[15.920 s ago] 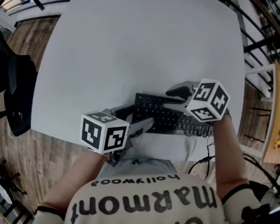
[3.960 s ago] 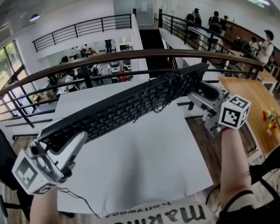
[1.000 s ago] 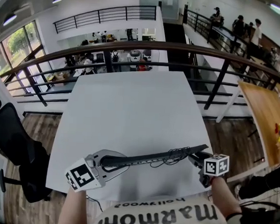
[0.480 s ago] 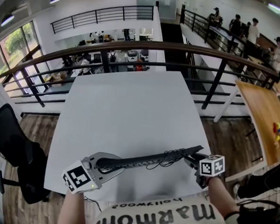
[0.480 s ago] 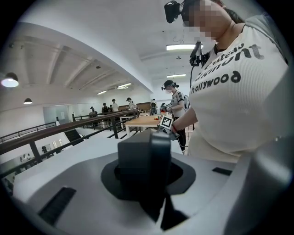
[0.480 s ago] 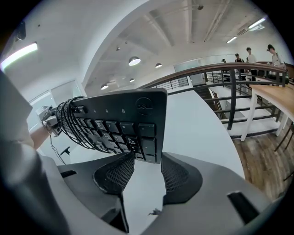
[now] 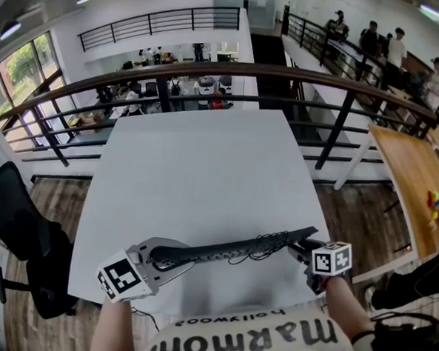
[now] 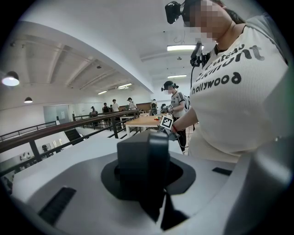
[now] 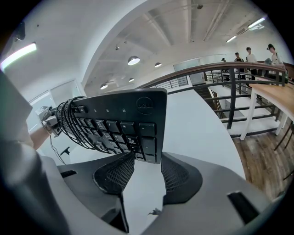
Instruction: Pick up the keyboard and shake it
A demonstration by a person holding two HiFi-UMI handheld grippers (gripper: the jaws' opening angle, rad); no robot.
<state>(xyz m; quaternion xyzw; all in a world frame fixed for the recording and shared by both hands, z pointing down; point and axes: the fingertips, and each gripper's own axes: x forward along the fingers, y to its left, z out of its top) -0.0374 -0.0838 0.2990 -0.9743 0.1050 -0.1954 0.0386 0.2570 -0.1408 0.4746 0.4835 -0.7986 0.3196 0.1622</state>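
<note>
The black keyboard [image 7: 226, 251] hangs edge-on just above the near part of the white table [image 7: 205, 163], with its cable [image 7: 266, 245] wound round it. My left gripper [image 7: 164, 257] is shut on its left end, which fills the space between the jaws as a dark block [image 8: 138, 160] in the left gripper view. My right gripper [image 7: 301, 250] is shut on the right end. In the right gripper view the keyboard [image 9: 119, 124] stands tilted, keys toward the camera. Its lower corner is wedged between the mesh pads [image 9: 180, 176], and the coiled cable [image 9: 69, 124] sits farther along it.
A dark handrail [image 7: 211, 70] runs behind the table's far edge. A black office chair [image 7: 16, 225] stands at the left, a wooden table [image 7: 420, 176] at the right. People stand far off at the back right. My own torso is close behind both grippers.
Within the last second the keyboard and both grippers have hardly moved. Four seconds ago the keyboard was held high before the head; now it is low over the table's near edge.
</note>
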